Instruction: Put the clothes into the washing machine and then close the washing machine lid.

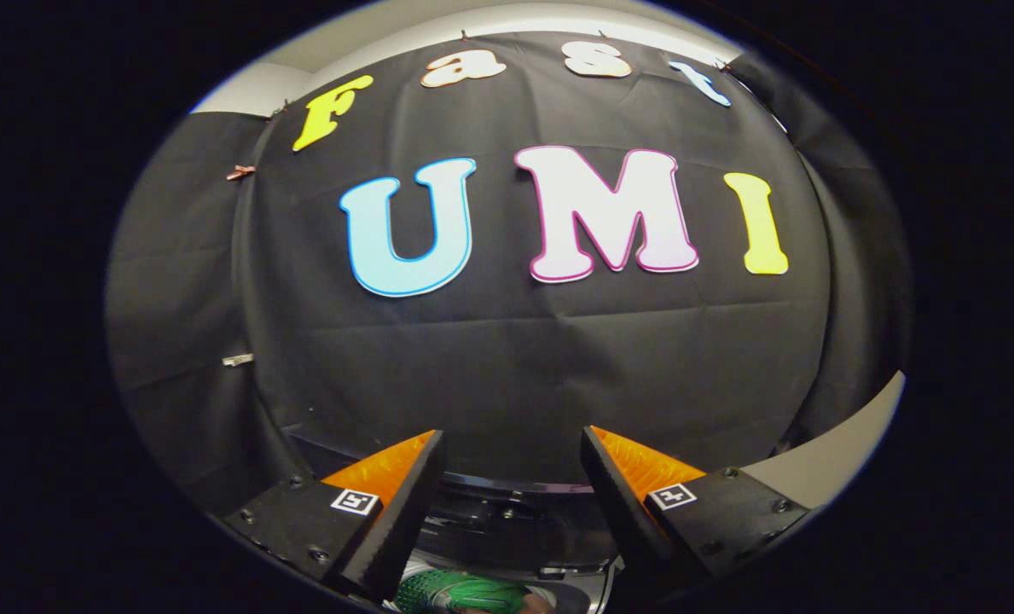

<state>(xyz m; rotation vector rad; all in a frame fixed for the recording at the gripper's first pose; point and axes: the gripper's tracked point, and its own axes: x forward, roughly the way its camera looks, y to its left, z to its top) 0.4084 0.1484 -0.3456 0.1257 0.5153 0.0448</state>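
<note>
My gripper (pixel 513 433) is open, with a wide gap and nothing between the fingertips. It faces the black cloth wall of the booth, held up and level. Low down between the roots of the fingers lies a green garment (pixel 464 593), mostly hidden by the left finger. Just beyond it runs a dark curved rim of the washing machine (pixel 515 512), with a few screws on it. I cannot tell whether the garment lies inside the machine or in front of it. The lid cannot be made out.
The black cloth wall (pixel 515 367) stands close ahead, beyond the machine. A pale surface (pixel 831 452) shows past the right finger, at the edge of the cloth.
</note>
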